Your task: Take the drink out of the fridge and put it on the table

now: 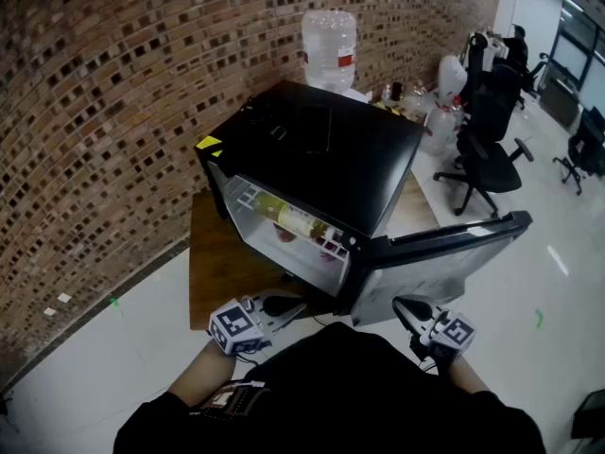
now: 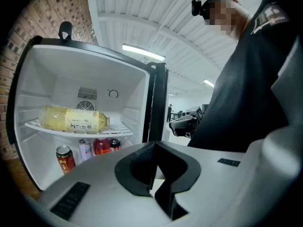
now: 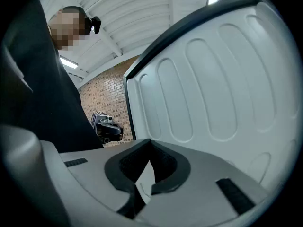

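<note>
The black mini fridge (image 1: 321, 149) stands open on a wooden table (image 1: 213, 263). A yellow drink bottle (image 2: 71, 119) lies on its wire shelf, also visible as the bottle (image 1: 284, 218) from the head view. Below it stand a red can (image 2: 65, 158), a silver can (image 2: 85, 149) and two small red bottles (image 2: 101, 146). My left gripper (image 2: 154, 174) is shut and empty, held in front of the fridge opening and short of it. My right gripper (image 3: 142, 181) is shut and empty, facing the white inside of the door (image 3: 222, 89).
The open door (image 1: 444, 258) swings out to the right between the two grippers (image 1: 288, 303) (image 1: 406, 305). A brick wall (image 1: 113, 112) lies to the left. A water jug (image 1: 329, 50) and office chairs (image 1: 487, 149) stand behind and to the right.
</note>
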`<action>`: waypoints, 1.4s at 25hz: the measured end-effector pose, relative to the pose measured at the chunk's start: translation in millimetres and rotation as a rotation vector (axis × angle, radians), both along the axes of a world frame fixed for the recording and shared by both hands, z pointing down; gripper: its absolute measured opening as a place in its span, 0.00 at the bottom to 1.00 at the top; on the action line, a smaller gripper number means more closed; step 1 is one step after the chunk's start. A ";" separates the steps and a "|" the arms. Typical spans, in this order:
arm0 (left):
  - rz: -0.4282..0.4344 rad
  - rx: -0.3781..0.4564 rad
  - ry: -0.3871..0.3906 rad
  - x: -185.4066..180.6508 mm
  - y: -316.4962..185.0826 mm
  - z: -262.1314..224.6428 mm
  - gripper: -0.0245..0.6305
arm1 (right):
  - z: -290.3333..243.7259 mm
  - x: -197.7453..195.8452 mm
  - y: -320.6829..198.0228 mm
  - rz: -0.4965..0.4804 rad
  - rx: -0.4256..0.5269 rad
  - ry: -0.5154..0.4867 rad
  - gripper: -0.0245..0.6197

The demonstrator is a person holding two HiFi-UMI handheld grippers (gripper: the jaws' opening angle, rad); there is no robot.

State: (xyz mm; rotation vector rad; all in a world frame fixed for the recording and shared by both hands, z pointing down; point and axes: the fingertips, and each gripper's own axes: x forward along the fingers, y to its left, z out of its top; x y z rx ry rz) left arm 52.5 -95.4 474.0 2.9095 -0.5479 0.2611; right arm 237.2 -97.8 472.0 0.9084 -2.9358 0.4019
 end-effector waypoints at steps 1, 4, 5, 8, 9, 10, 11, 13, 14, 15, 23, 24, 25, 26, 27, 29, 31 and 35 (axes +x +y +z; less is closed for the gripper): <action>-0.001 -0.008 0.012 0.1 -0.2 0.4 0.04 | -0.3 -1.2 -0.4 -0.002 0.001 0.000 0.04; -0.015 -0.014 0.027 -2.8 -4.0 0.9 0.04 | 0.0 -4.1 -1.3 -0.006 0.000 0.003 0.04; -0.023 -0.004 0.017 -5.3 -7.1 0.9 0.04 | 0.1 -4.6 -1.4 -0.007 -0.001 0.004 0.04; -0.053 0.068 -0.084 -16.5 -22.8 0.2 0.04 | 0.2 -5.2 -1.4 -0.007 -0.005 0.009 0.04; -0.064 0.107 -0.139 -20.9 -30.4 -0.6 0.04 | 0.2 -5.4 -1.3 -0.006 -0.007 0.011 0.04; -0.072 0.152 -0.203 -25.1 -39.0 -1.7 0.04 | 0.4 -5.6 -1.1 -0.005 -0.007 0.012 0.04; -0.075 0.201 -0.273 -28.7 -48.0 -2.9 0.04 | 0.6 -5.6 -1.0 -0.004 -0.007 0.012 0.04; -0.056 0.296 -0.422 -33.8 -66.8 -3.9 0.18 | 1.2 -5.0 -0.6 -0.002 -0.005 0.012 0.04; -0.041 0.346 -0.504 -35.7 -76.8 -3.8 0.29 | 1.5 -4.2 -0.3 0.000 -0.006 0.013 0.04; -0.026 0.402 -0.594 -37.8 -87.8 -3.8 0.32 | 1.9 -3.1 0.0 0.002 -0.007 0.014 0.04; 0.147 0.791 -1.181 -41.6 -178.7 -2.6 0.54 | 1.8 9.1 4.0 0.047 -0.011 0.016 0.04; 0.179 0.814 -1.221 -39.4 -187.5 -1.1 0.55 | 2.4 10.6 4.5 0.055 -0.013 0.016 0.04; 0.216 0.827 -1.254 -36.7 -194.8 1.7 0.56 | 3.1 12.3 5.3 0.063 -0.014 0.018 0.04; 0.258 0.830 -1.282 -33.8 -200.3 5.6 0.56 | 3.8 14.3 6.4 0.071 -0.016 0.021 0.04; 0.305 0.824 -1.308 -31.2 -203.9 10.3 0.59 | 4.1 16.6 7.9 0.079 -0.017 0.024 0.04; 0.402 0.791 -1.357 -27.6 -207.2 20.0 0.59 | 3.1 22.2 11.1 0.097 -0.018 0.024 0.04; 0.486 0.737 -1.393 -26.2 -208.8 28.5 0.59 | 2.4 27.9 13.8 0.115 -0.020 0.021 0.04; 0.591 0.626 -1.487 -34.3 -211.5 50.0 0.60 | 3.6 35.0 17.5 0.141 -0.021 0.017 0.04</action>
